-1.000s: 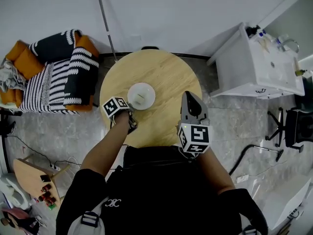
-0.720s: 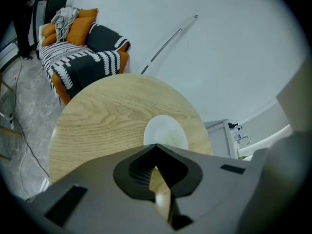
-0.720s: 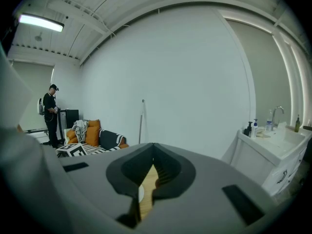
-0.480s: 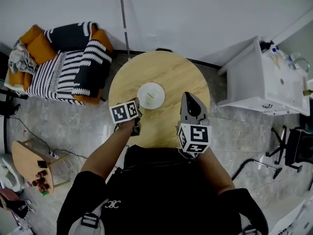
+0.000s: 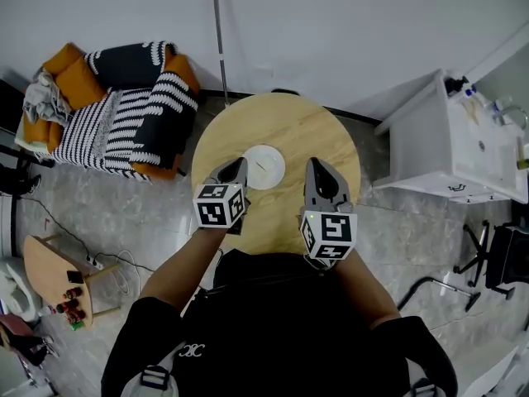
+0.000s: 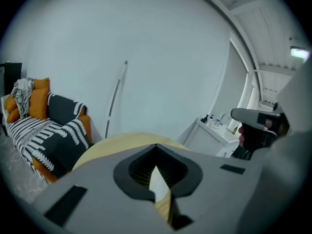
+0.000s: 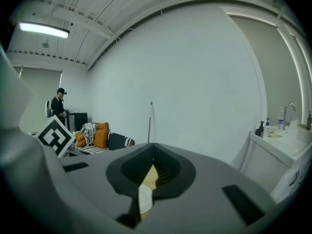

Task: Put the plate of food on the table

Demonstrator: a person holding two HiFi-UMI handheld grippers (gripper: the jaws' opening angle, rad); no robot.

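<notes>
Top-down, the white plate (image 5: 264,166) sits on the round wooden table (image 5: 291,129), a little left of its middle; what lies on it is too small to make out. Both tools hover at the near edge. The left gripper (image 5: 237,165) points its tip right at the plate's left rim, touching or not I can't say, and the right gripper (image 5: 316,164) hangs off to the plate's right, clear of it.

Switch to the left gripper view: the left gripper (image 6: 156,146) has its jaws drawn together, only a thin slit between them and nothing caught there, with a sliver of plate (image 6: 157,182) showing through. This angle also catches the other tool out at the right edge, plus the striped sofa (image 6: 48,130).

Right gripper view: the right gripper (image 7: 152,144) shows the same closed, empty pinch, plate (image 7: 144,199) peeking through the gap. Only here do we get a person (image 7: 60,106) standing far back on the left.

The head view alone lays out the sofa (image 5: 116,106), the leaning pole (image 5: 221,48) and the white sink unit (image 5: 446,143)
</notes>
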